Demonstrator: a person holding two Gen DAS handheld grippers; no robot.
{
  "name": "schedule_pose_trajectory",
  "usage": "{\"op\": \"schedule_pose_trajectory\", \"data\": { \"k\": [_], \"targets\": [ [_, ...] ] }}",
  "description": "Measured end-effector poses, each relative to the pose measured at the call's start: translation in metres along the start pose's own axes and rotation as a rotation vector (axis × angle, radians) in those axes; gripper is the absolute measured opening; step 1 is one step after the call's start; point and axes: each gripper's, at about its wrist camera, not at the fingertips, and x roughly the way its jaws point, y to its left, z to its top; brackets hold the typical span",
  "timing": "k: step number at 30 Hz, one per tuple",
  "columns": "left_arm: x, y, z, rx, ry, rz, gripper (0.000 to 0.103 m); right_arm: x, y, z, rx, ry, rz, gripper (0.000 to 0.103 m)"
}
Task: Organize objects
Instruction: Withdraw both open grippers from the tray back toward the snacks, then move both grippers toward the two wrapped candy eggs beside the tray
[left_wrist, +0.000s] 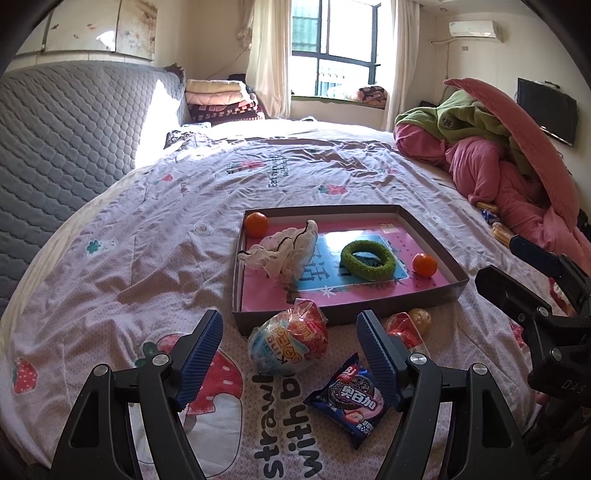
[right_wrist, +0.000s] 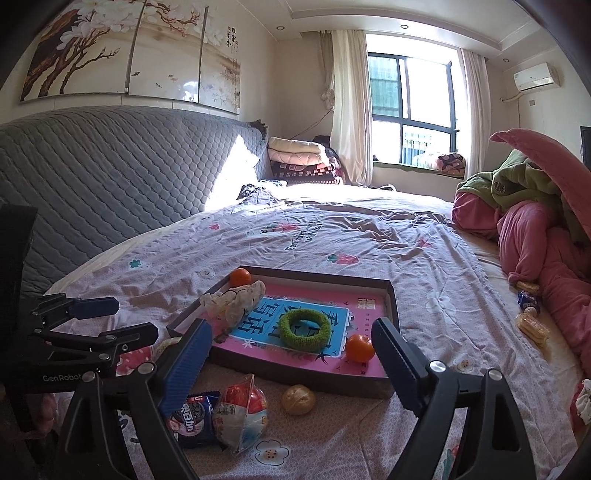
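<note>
1. The shallow box (left_wrist: 424, 295) lies flat on the bed (left_wrist: 147, 258), and everything here is placed against it. Inside it already sit two oranges, one in the far left corner (left_wrist: 256, 224) and one near the right wall (left_wrist: 424, 264), a green ring (left_wrist: 367, 259) about the middle, and a crumpled white cloth (left_wrist: 284, 251) left of the ring.

2. Outside the box, just before its near wall, lie a wrapped egg-shaped toy (left_wrist: 288, 341), a blue biscuit packet (left_wrist: 349, 400) a little nearer than that, and a round golden ball (right_wrist: 298, 399) by the near right stretch of the wall.

3. The left tool (left_wrist: 290, 354) hangs with its fingers spread wide and nothing between them; the wrapped toy lies in line with its gap. The right tool (right_wrist: 291, 354) is likewise spread and empty, hovering above the near wall.

4. I judge the step in hand to be picking up the wrapped toy with the left tool. It should straddle the roundest part, not the loose wrapper twist.

5. The wrapper looks slippery and the bed is soft, so close gently rather than press down.

6. Lift clear of the near wall before moving over the box, and set it in the bare patch near that wall.
</note>
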Motion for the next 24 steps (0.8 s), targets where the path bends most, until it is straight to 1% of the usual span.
{"op": "schedule_pose_trajectory", "data": {
  "k": [7, 11, 24],
  "targets": [
    [0.003, 0.001, -0.011, -0.017, 0.029, 0.010, 0.076, -0.001, 0.005, -0.009, -0.007, 0.027, -0.004, 0.088],
    [0.005, -0.002, -0.017, -0.007, 0.043, 0.011, 0.076, 0.000, 0.007, -0.011, -0.012, 0.038, -0.008, 0.088],
    [0.002, 0.000, -0.026, -0.008, 0.070, -0.009, 0.076, -0.004, 0.009, -0.021, -0.019, 0.070, -0.024, 0.088]
  ]
}}
